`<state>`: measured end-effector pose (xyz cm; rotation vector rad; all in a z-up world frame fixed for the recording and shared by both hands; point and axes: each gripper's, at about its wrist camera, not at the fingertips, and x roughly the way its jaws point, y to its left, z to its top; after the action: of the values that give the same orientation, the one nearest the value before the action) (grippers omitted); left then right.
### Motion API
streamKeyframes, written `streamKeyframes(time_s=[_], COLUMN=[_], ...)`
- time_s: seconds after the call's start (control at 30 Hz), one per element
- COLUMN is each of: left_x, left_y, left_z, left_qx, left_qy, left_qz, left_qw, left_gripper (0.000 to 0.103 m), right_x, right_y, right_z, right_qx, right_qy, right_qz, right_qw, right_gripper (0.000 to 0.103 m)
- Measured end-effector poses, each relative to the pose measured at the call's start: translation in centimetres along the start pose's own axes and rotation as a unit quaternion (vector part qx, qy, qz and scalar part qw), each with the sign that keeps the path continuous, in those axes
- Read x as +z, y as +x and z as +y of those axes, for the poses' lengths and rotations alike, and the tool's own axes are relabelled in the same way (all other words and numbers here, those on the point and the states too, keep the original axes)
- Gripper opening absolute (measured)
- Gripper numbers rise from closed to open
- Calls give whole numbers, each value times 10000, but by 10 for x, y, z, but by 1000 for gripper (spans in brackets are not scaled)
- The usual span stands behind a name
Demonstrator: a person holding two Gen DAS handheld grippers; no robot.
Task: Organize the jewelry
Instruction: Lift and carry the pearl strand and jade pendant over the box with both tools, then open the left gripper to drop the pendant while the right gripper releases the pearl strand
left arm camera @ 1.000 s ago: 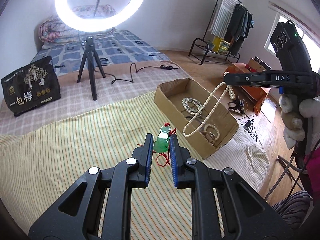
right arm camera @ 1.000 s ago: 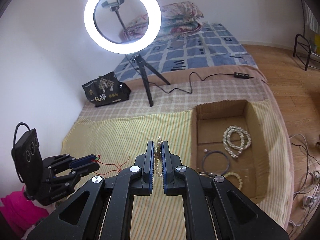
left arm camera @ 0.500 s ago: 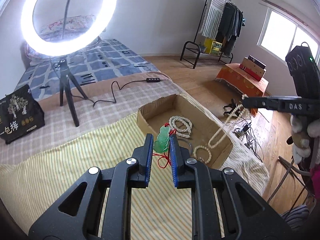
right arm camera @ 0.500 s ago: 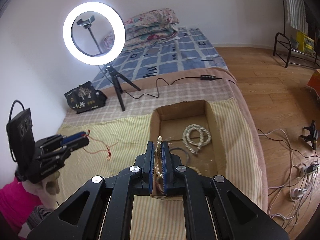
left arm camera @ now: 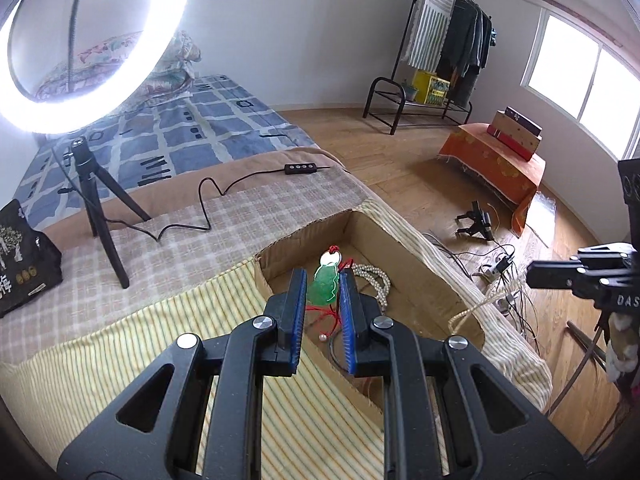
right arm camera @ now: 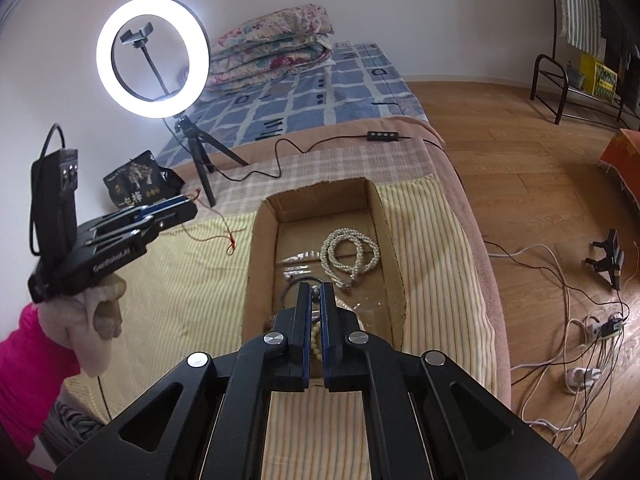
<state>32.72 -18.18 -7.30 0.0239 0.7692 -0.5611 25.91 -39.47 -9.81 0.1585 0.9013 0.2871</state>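
- Green, gourd-shaped translucent pendant point(left arm camera: 326, 285): pinched between the blue pads of the left gripper point(left arm camera: 323, 295), hanging over the near left part of the open brown cardboard box point(left arm camera: 430, 276). A silvery cap tops it; its red cord point(left arm camera: 320, 316) trails down between the fingers, the lower end partly hidden by them. In the right wrist view only the red cord point(right arm camera: 224, 232) shows, dangling over the striped cloth.
- Left gripper, right wrist view point(right arm camera: 188, 206): seen side-on, held by a hand in a pale glove point(right arm camera: 94, 316) with a pink sleeve; the pendant itself cannot be made out there.
- Right gripper point(right arm camera: 316, 300): jaws closing, pressed on a strand of cream pearl-like beads point(right arm camera: 316, 338) that sits between the pads above the box's near end. Most of the strand is hidden behind the fingers.
- Same strand, left wrist view point(left arm camera: 476, 308): hangs from the right gripper point(left arm camera: 534, 274) across the box's right wall; the gripper is cut off at the frame edge.
- Coiled white bead necklace point(right arm camera: 350, 254): lying on the box floor, toward its far end.
- Dark thin ring or cord point(right arm camera: 300, 282): on the box floor near the middle, half covered by the right fingers; kind unclear.
- Yellow striped cloth point(right arm camera: 192, 280): covers the bed under the box, reaching the bed's right edge.
- Lit white ring light on a black tripod point(right arm camera: 152, 54): stands toward the bed's far left.
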Motion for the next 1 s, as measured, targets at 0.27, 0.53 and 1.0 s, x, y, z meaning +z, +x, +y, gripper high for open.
streamKeyframes(time_s=[0.27,0.53,1.0], left_x=[5,4,6], left_y=[46,75,78], left_z=[-6,-8,-6], left_qx=[87,180,210], left_qy=[10,-54,-130], left_qz=[241,425,511], left_qw=[9997,9989,9984], left_gripper=[15,15,16], right_x=[-11,-19,-23], right_y=[20,40,45], right_z=[-12,-18,-17], right_qx=[44,103,-17], right_qy=[91,168,149], right_qz=[164,328,403], right_qw=[9998,9993,9991], right_gripper=[2,2,16])
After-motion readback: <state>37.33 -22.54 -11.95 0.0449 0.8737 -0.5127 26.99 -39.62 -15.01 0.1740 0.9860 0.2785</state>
